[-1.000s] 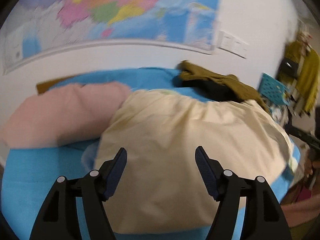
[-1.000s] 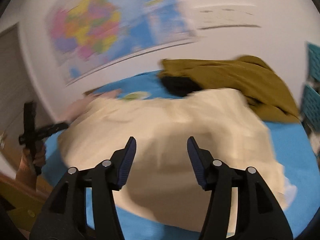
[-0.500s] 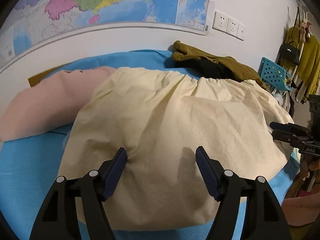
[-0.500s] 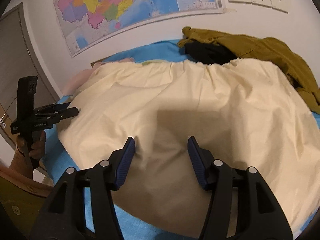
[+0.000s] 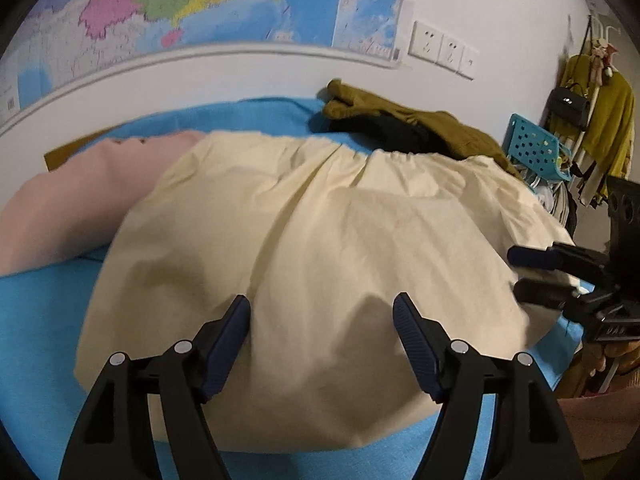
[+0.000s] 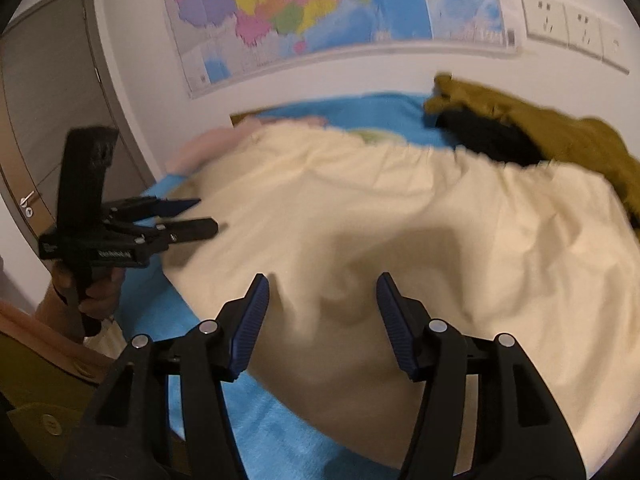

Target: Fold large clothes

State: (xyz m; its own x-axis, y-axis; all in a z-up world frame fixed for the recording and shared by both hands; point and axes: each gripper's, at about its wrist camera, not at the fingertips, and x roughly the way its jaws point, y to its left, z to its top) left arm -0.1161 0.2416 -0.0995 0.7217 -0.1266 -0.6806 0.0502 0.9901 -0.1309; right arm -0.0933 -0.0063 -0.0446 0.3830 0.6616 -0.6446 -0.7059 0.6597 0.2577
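Observation:
A large cream garment (image 5: 320, 240) with a gathered waistband at its far edge lies spread flat on the blue bed; it also shows in the right wrist view (image 6: 420, 232). My left gripper (image 5: 322, 312) is open and empty, just above the garment's near edge. My right gripper (image 6: 322, 292) is open and empty, low over the garment's near part. Each gripper shows in the other's view: the right one (image 5: 536, 276) at the garment's right edge, the left one (image 6: 200, 216) at its left edge.
A pink garment (image 5: 68, 208) lies at the left on the blue bed sheet (image 5: 44, 320). An olive and black clothes pile (image 5: 416, 128) sits at the back by the wall. A teal basket (image 5: 532, 148) and hanging clothes stand right. A door (image 6: 48, 100) is left.
Both grippers have lowered and moved in toward the cream garment's near edge. Both stay open. The garment lies as it did.

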